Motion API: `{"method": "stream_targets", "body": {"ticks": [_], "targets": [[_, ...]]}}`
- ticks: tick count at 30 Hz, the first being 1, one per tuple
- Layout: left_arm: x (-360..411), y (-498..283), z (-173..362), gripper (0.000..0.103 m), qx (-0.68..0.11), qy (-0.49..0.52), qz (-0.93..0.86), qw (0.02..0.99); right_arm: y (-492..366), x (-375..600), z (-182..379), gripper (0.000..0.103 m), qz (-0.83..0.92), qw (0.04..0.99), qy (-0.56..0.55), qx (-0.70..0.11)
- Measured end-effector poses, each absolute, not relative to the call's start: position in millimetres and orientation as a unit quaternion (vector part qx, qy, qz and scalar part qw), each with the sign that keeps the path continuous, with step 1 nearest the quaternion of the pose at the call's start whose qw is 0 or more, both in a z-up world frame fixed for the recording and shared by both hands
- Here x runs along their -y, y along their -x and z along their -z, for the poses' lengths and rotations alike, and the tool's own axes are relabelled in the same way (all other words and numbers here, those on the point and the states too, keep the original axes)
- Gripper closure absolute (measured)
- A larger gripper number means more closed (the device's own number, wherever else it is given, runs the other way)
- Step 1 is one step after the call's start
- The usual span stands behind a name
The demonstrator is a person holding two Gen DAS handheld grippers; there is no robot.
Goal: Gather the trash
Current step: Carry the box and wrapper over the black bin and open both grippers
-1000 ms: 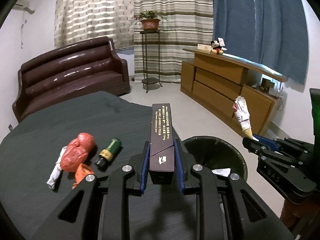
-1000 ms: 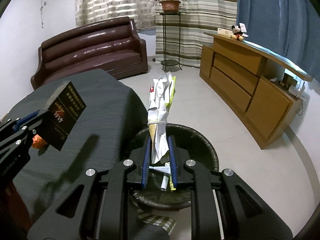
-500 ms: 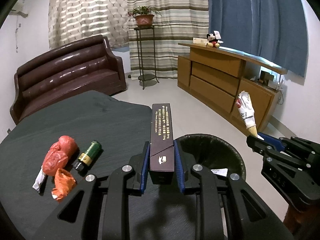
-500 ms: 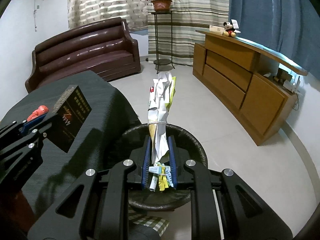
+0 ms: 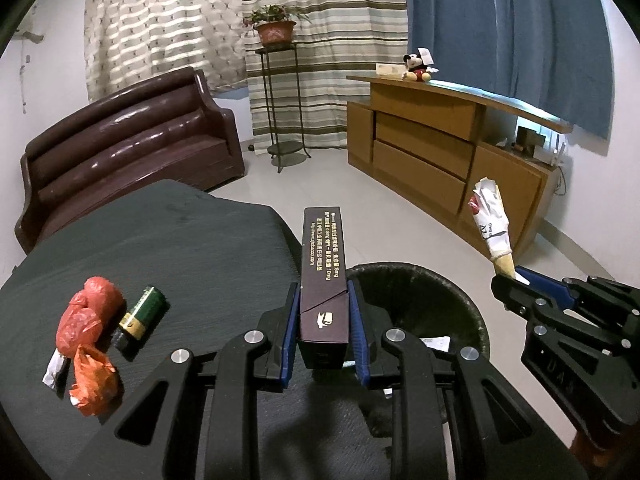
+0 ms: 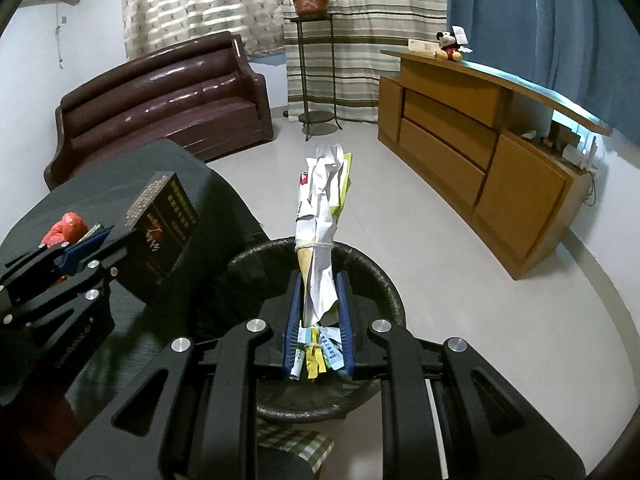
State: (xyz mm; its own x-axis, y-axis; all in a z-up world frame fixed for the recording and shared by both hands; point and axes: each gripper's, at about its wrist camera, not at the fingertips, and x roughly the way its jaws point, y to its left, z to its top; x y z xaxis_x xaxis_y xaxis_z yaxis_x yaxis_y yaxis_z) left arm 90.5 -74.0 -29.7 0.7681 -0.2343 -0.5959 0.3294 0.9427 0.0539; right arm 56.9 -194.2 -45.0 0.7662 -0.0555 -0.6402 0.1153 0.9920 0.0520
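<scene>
Left wrist view: left gripper (image 5: 324,320) jaws clenched on dark carton (image 5: 323,276), bin (image 5: 464,304) at 3 o'clock. Still on desk (image 5: 180,248), 9 o'clock: two red bags (image 5: 86,316), one green battery (image 5: 142,314), one white wrapper (image 5: 54,368).

Right wrist view: right gripper (image 6: 318,316) jaws grasping one paper bundle (image 6: 322,216) above bin, some scraps already inside. Neither dropped yet.

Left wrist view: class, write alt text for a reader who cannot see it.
The left gripper clamps a long dark brown cardboard box beside a round black trash bin. Red plastic bags and a green battery lie on the dark table.
</scene>
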Motion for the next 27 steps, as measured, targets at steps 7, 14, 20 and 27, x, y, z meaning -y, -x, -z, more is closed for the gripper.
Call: {"method": "stream_targets", "body": {"ticks": [7, 14, 20, 27], "targets": [[83.7, -97.8, 31.3, 0.079, -0.305, -0.080, 0.150, 0.937, -67.3, 196.8, 47.6, 0.086, 0.049, 0.939, -0.050, -0.336], [87.8, -104.9, 39.6, 0.079, -0.316, -0.083, 0.143, 0.934, -79.3, 202.6, 60.4, 0.085, 0.044, 0.935, -0.057, -0.346], [93.4, -108.9, 41.0, 0.066, -0.323, -0.085, 0.143, 0.932, -80.5, 208.5, 64.3, 0.083, 0.048, 0.934, -0.066, -0.348], [93.0, -108.6, 39.4, 0.057, -0.322, -0.083, 0.141, 0.933, -78.3, 215.3, 61.6, 0.067, 0.058, 0.936, -0.075, -0.339]]}}
